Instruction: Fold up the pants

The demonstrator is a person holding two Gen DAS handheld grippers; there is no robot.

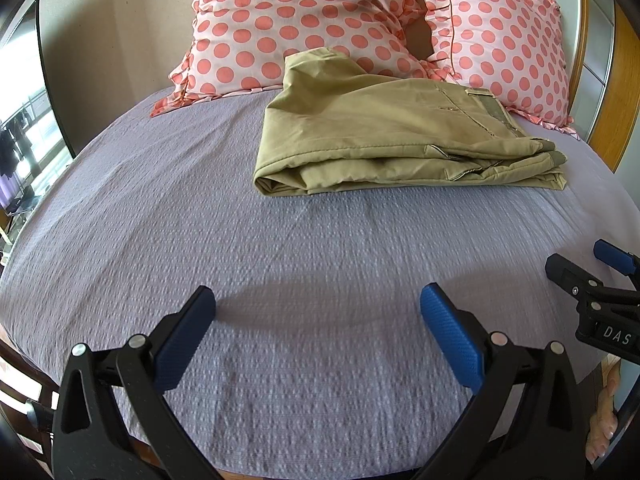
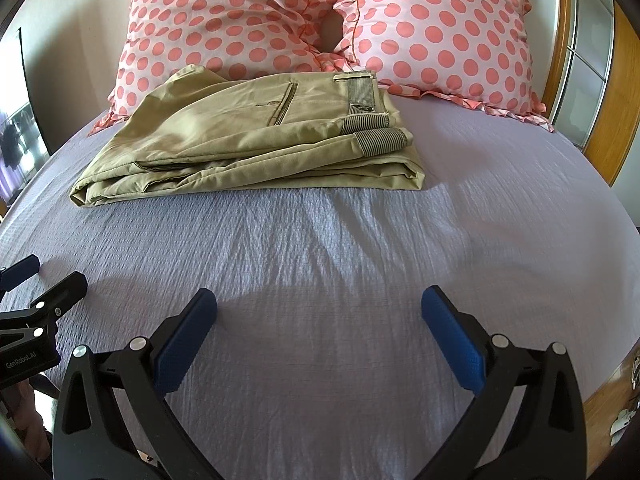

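Observation:
The khaki pants [image 1: 384,136] lie folded in a flat stack on the lilac bedspread [image 1: 280,264], just in front of the pillows. They also show in the right wrist view [image 2: 248,140], with the striped waistband lining at their right end. My left gripper [image 1: 318,300] is open and empty, above the bedspread well short of the pants. My right gripper [image 2: 319,300] is open and empty too, also short of the pants. Each gripper shows at the edge of the other's view: the right gripper [image 1: 584,268] and the left gripper [image 2: 44,276].
Two pink polka-dot pillows [image 1: 296,20] [image 1: 504,44] lean at the head of the bed, also in the right wrist view [image 2: 224,16] [image 2: 444,28]. A wooden bed frame [image 2: 624,92] runs along the right. A dark screen [image 1: 24,52] stands at the left.

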